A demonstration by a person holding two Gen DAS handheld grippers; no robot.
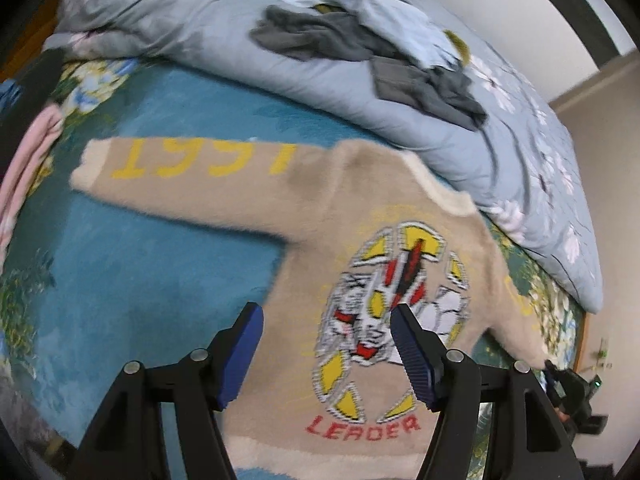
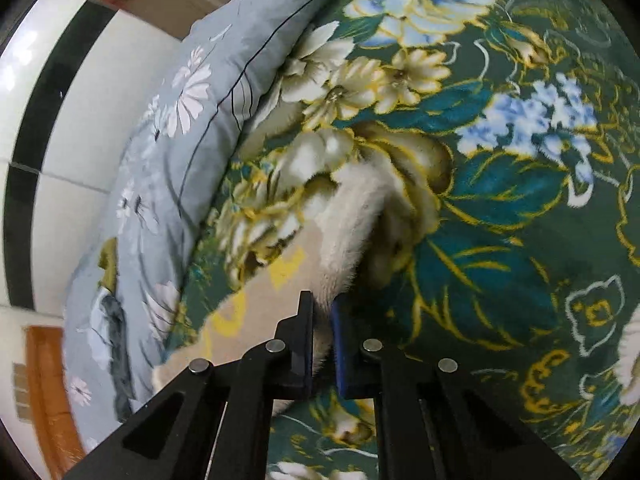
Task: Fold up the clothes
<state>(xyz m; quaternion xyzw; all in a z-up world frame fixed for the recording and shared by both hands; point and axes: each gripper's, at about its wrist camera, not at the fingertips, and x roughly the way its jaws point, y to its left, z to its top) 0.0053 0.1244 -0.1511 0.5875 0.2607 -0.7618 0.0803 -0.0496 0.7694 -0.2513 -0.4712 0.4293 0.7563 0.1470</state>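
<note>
A beige fuzzy sweater with a robot print, the red word LEADER and yellow numerals on one sleeve lies spread flat on the teal floral blanket. My left gripper is open and empty, hovering over the sweater's lower body. My right gripper is shut on the white cuff of the sweater's other sleeve, low over the blanket. The right gripper also shows in the left wrist view at the end of that sleeve.
A rolled light-blue floral duvet lies along the sweater's far side, with grey clothes heaped on it. Pink cloth lies at the left. A white tiled wall and a wooden door stand beyond the bed.
</note>
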